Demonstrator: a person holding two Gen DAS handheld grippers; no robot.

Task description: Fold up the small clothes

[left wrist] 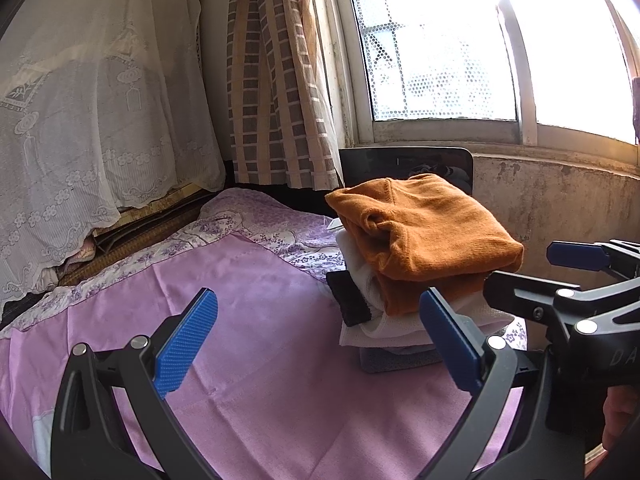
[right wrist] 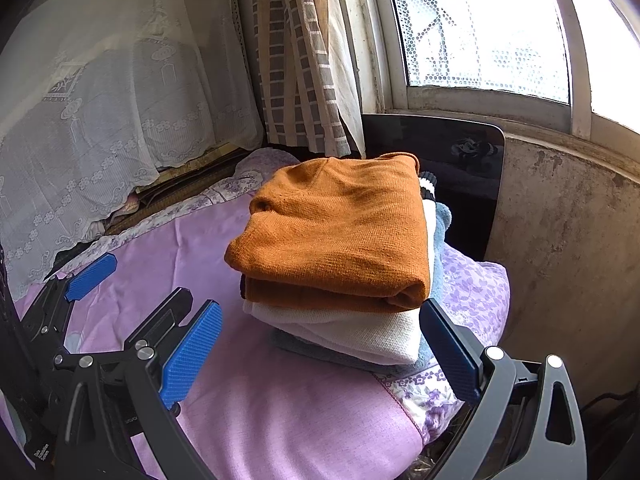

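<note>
Both grippers, left [left wrist: 320, 344] and right [right wrist: 322, 348], gaped empty. At frame centre, the soft, light orange garment [right wrist: 340, 232] topped the folded stack [right wrist: 352, 332]; its lower folded edge looked best to grip.

The bed [left wrist: 240, 340] carries everything here. It is covered with a smooth pink sheet [right wrist: 280, 420], and around the pink part runs a border with small purple flowers [right wrist: 472, 292] on white. On the sheet, near the far corner of the bed by the wall, lies a stack of folded clothes [right wrist: 340, 280]. The lowest piece, a grey-blue folded cloth [left wrist: 396, 360], touches the sheet directly; above it lies a white garment [right wrist: 360, 328], and an orange garment [right wrist: 344, 224] is on top. The stack reaches over the flowered border on its right side. The near pink part shows only soft wrinkles
</note>
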